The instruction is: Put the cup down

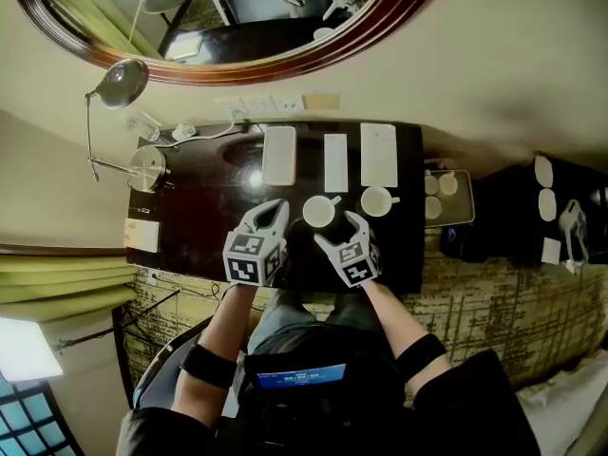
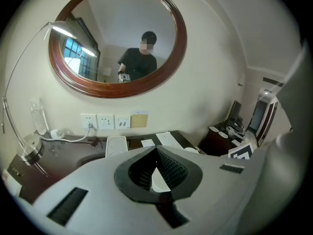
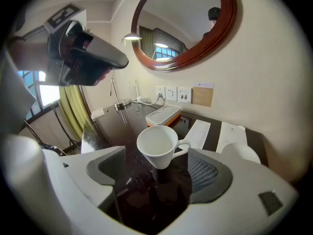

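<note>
- White ceramic handled cup [image 3: 157, 146]: upright on dark glossy worktop [image 3: 105, 126], untouched.
- Right tool [image 3: 157, 166]: spread wide either side of cup, gripping nothing; best drawn straight back, clear of handle.
- Left tool [image 2: 157, 173]: pressed together, empty.

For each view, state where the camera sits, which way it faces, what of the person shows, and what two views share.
Head view: on the head, looking steeply down at the desk; forearms, left gripper, right gripper show.
Left gripper view: on that gripper, facing the wall mirror; shut jaws show.
Right gripper view: on that gripper, facing the cup between its open jaws.
Shared: head and right gripper views both show the cup.
</note>
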The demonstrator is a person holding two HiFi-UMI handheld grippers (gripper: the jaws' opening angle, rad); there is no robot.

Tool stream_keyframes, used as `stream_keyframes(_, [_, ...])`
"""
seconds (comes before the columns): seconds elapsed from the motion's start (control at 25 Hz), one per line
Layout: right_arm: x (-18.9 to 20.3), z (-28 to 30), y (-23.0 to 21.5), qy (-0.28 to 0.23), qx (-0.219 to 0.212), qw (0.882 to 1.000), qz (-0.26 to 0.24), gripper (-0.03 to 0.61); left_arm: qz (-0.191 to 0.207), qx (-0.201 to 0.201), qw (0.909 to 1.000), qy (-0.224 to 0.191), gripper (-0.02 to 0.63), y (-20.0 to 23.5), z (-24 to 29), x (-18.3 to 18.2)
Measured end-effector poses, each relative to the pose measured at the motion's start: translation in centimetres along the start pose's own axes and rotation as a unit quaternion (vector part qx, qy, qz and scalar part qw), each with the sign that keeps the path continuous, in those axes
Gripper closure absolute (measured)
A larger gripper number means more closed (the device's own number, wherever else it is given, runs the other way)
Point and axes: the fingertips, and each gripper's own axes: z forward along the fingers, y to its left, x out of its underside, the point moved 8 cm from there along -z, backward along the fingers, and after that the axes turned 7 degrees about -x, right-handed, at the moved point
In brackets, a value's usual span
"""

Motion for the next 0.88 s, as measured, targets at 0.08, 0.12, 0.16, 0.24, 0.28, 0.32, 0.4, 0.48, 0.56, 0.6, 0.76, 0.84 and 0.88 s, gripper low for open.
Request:
stream_keyframes(0.08, [-1.1, -2.3, -0.5, -0.017, 0.011, 1.0, 0.018, 0.147, -0.003, 0.006, 1.0, -0.007, 0.612, -0.1, -0.1, -0.3])
stream_keyframes(0.12, [-1.2, -3.2, -0.8, -0.023, 0.015, 0.999, 0.031, 0.159, -0.003, 0.009, 0.9999, -0.009, 0.612, -0.2, -0.1, -0.4])
stream_keyframes(0.16, [-1.4, -4.1, -1.1, -0.029, 0.019, 0.999, 0.042, 0.177, -0.001, 0.012, 0.9999, -0.012, 0.612, -0.3, -0.1, -0.6])
stream_keyframes(0.24, [-2.3, -5.6, -1.9, -0.043, 0.03, 0.997, 0.054, 0.2, 0.003, 0.02, 0.9997, -0.016, 0.612, -0.5, -0.1, -0.7])
stream_keyframes(0.28, [-2.9, -6.2, -2.3, -0.05, 0.035, 0.997, 0.056, 0.202, 0.006, 0.025, 0.9995, -0.019, 0.612, -0.8, -0.1, -0.8])
stream_keyframes(0.32, [-3.4, -6.8, -2.7, -0.057, 0.039, 0.996, 0.057, 0.206, 0.007, 0.031, 0.9993, -0.02, 0.612, -1.0, 0.0, -0.8])
stream_keyframes(0.4, [-4.4, -7.6, -3.6, -0.074, 0.048, 0.995, 0.054, 0.213, 0.012, 0.041, 0.9988, -0.022, 0.612, -1.5, 0.1, -0.7])
stream_keyframes(0.48, [-5.1, -8.3, -4.3, -0.088, 0.062, 0.993, 0.052, 0.257, 0.016, 0.047, 0.9985, -0.023, 0.612, -1.8, 0.2, -0.7])
stream_keyframes(0.56, [-5.5, -9.0, -4.6, -0.092, 0.072, 0.991, 0.057, 0.331, 0.017, 0.05, 0.9983, -0.022, 0.614, -1.9, 0.1, -0.5])
stream_keyframes(0.6, [-5.7, -9.4, -4.4, -0.091, 0.074, 0.991, 0.063, 0.38, 0.016, 0.05, 0.9984, -0.022, 0.614, -1.8, 0.1, -0.3])
stream_keyframes(0.76, [-5.4, -10.7, -4.6, -0.087, 0.101, 0.988, 0.08, 0.551, 0.014, 0.049, 0.9983, -0.027, 0.614, -1.5, -0.2, 0.0])
stream_keyframes(0.84, [-5.1, -11.1, -4.8, -0.085, 0.112, 0.986, 0.084, 0.566, 0.016, 0.05, 0.9982, -0.028, 0.614, -1.3, -0.4, 0.1])
stream_keyframes(0.88, [-5.2, -11.2, -4.8, -0.087, 0.113, 0.986, 0.086, 0.566, 0.016, 0.049, 0.9982, -0.028, 0.614, -1.2, -0.5, 0.2])
